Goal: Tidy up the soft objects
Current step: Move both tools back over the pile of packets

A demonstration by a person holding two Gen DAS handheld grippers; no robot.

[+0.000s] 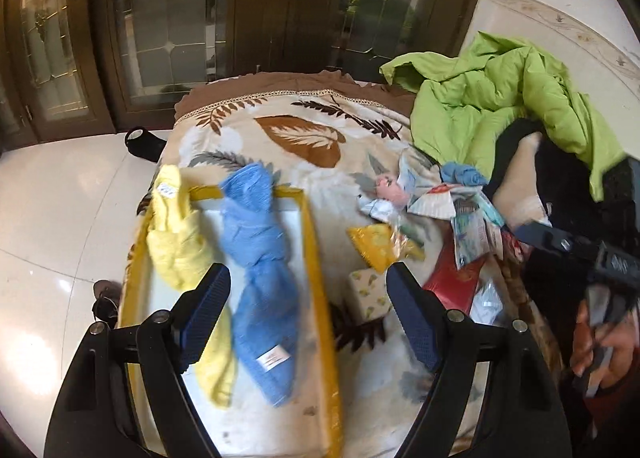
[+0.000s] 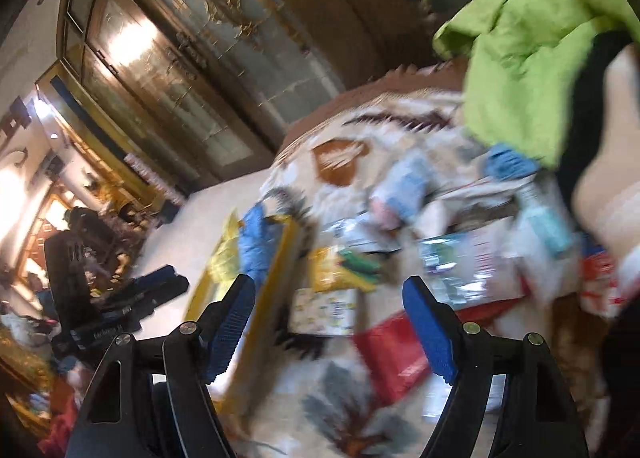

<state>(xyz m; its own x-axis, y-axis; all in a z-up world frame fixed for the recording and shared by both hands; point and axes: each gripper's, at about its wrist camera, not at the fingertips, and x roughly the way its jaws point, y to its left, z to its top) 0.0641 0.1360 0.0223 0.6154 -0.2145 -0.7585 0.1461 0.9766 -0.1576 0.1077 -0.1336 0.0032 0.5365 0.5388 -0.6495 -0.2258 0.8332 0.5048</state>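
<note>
While both the left gripper (image 1: pixel 308 298) and the right gripper (image 2: pixel 329 308) hang over the surface with fingers spread wide and nothing between them, the step looks like a pause between picks. Nearest lies the yellow-rimmed tray (image 1: pixel 316 258), holding a knotted blue towel (image 1: pixel 262 258) and a crumpled yellow cloth (image 1: pixel 178 242). Farther right, a small blue cloth (image 1: pixel 464 174) sits among packets below a green jacket (image 1: pixel 500 105), probably the next reach.
</note>
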